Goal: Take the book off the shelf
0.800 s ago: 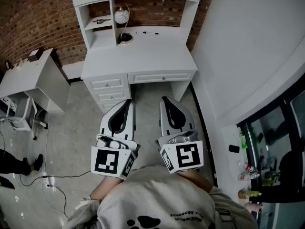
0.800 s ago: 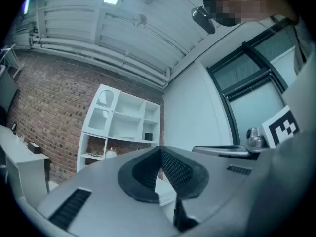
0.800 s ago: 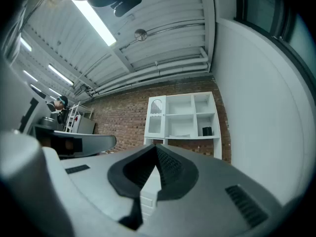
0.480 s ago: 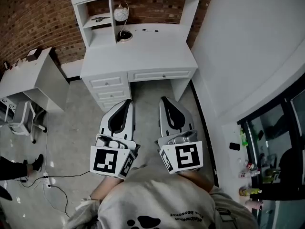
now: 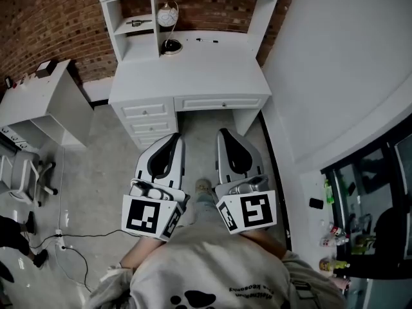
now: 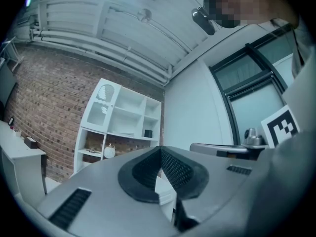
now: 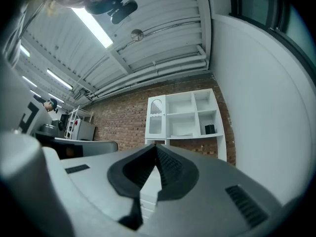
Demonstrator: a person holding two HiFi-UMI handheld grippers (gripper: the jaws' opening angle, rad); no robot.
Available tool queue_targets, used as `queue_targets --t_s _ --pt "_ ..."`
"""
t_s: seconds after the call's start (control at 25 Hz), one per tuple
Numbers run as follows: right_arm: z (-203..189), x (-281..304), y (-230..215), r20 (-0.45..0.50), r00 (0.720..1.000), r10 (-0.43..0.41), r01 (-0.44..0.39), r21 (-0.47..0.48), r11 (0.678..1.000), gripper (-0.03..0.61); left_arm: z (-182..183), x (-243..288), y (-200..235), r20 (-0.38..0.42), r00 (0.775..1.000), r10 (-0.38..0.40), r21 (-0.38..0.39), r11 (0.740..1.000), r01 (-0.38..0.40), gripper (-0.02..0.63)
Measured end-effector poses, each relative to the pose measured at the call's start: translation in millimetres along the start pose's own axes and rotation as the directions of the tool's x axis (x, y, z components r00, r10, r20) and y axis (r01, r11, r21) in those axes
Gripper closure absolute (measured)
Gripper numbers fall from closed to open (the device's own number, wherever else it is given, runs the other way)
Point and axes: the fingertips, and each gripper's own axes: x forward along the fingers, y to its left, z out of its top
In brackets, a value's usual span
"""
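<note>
Left gripper (image 5: 172,136): held close in front of the wearer's grey shirt (image 5: 212,272). In its own view I see the jaws pressed tip to tip with nothing between the ribbed pads (image 6: 173,167).
Right gripper (image 5: 223,133): level beside the left one, a narrow gap between the two bodies. Its jaws are closed as well and hold nothing – its own view shows only the pads meeting.
Shoe (image 5: 203,185): a toe shows on the floor in the gap between the grippers.
Floor (image 5: 103,172): grey concrete, with a thin cable (image 5: 64,244) trailing at the lower left.
Desk (image 5: 193,69): white, straight ahead of both jaw tips and well apart from them, with drawers (image 5: 147,118) down its left side and one under the top. A small dark pen-like item (image 5: 206,41) lies near its back edge.
Side table (image 5: 45,102): white, left of the desk against the brick wall (image 5: 45,18).
Hutch (image 7: 182,117): open white compartments standing on the desk's back edge.
Round ornament (image 5: 167,16): stands in the lower opening, on a ring base.
Book (image 7: 183,135): I take the thin flat item lying in the middle compartment to be the book – too small to be sure. It is untouched, far from both grippers, left of a small dark box (image 7: 209,129) in the next compartment.
</note>
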Motion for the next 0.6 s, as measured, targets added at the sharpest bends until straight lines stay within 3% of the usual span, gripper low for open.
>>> queue_targets --t_s 0.6 --pt "-20 131 -82 0.017 0.999 0.029 -0.029 0.02 0.999 0.56 -7 134 54 0.002 0.999 0.033 0.032 0.999 -0.033 0.604"
